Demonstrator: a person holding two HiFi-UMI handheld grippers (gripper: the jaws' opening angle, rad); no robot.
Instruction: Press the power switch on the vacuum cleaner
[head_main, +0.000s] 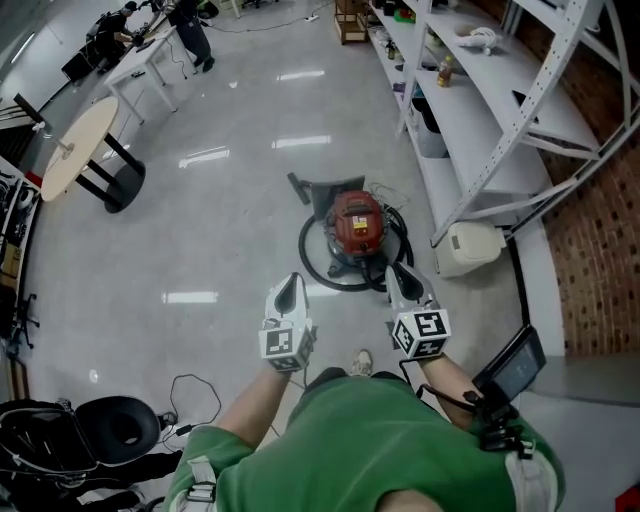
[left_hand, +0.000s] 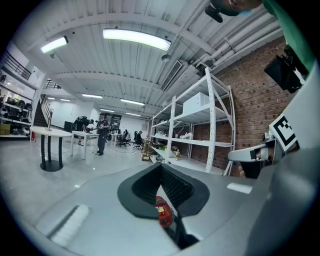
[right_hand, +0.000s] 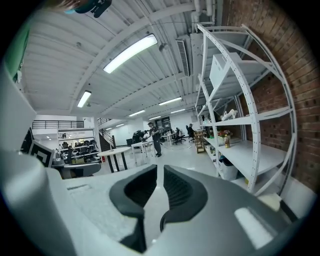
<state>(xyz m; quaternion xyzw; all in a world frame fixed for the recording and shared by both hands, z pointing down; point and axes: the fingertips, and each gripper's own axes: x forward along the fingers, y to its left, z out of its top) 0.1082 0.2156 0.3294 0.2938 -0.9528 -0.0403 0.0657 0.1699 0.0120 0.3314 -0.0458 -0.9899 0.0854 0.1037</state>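
Observation:
A vacuum cleaner (head_main: 357, 222) with a red top and grey body stands on the glossy floor ahead of me, its black hose (head_main: 312, 262) looped around the base. Its power switch is too small to make out. My left gripper (head_main: 290, 285) hovers above the floor to the near left of the vacuum, shut and holding nothing. My right gripper (head_main: 402, 275) hangs just short of the vacuum's near right side, also shut and empty. In the left gripper view the red vacuum (left_hand: 163, 212) shows below the closed jaws of that gripper (left_hand: 161, 166). The right gripper view shows only that gripper (right_hand: 160, 169) and the room.
A white shelving rack (head_main: 480, 110) runs along the brick wall on the right, with a white container (head_main: 470, 245) on the floor at its foot. A round table (head_main: 80, 145) stands far left, a black stool (head_main: 118, 425) and a loose cable (head_main: 190, 385) near left. People work at desks (head_main: 190, 30) in the back.

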